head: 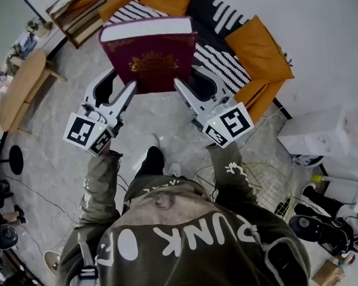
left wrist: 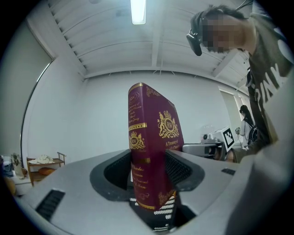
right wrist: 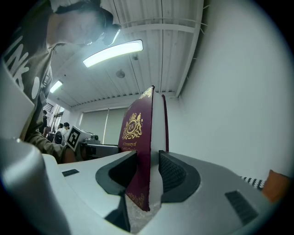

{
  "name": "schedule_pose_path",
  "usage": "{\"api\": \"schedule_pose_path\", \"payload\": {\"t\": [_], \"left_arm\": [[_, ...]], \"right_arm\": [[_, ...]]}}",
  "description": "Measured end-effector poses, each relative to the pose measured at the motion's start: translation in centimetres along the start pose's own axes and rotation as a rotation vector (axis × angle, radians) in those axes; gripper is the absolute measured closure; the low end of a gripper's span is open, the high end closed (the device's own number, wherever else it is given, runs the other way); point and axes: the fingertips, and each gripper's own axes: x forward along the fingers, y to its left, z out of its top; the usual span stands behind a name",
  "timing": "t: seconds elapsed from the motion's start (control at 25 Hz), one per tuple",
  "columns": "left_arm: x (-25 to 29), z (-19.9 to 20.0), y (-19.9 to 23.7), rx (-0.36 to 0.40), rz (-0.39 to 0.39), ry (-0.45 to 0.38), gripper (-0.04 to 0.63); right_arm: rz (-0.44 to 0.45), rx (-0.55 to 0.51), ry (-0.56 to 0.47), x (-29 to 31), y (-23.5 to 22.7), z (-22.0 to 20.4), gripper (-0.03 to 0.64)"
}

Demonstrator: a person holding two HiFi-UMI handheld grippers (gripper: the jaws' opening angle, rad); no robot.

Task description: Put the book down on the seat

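Head view: book point(head: 150, 55) at upper centre, front cover with gold crest facing the camera, white page edge toward the top of the frame, held over the floor just short of the orange seat point(head: 259, 45) at upper right. The left gripper point(head: 129, 90) and right gripper point(head: 181, 86) pinch its lower corners. Left gripper view: only here the gilt-lettered spine shows; the jaws are clenched on the book's lower end, long axis upright, leaning slightly right. Right gripper view: only here the page block shows edge-on; the jaws are clamped on the book.
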Motion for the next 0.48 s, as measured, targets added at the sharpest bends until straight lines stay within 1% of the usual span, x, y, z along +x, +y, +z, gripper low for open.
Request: {"api": "schedule_pose_path", "payload": {"t": [0.2, 0.48], "left_arm": [[1.8, -1.4, 3.9, -0.021, -0.006, 0.003, 0.380], [5.2, -3.0, 11.9, -0.049, -0.032, -0.002, 0.380]], "right_arm": [[-0.007, 0.005, 0.021, 3.5, -2.2, -1.5, 0.462], [-0.035, -0.002, 0.060, 10.9, -6.1, -3.4, 0.460]]}}
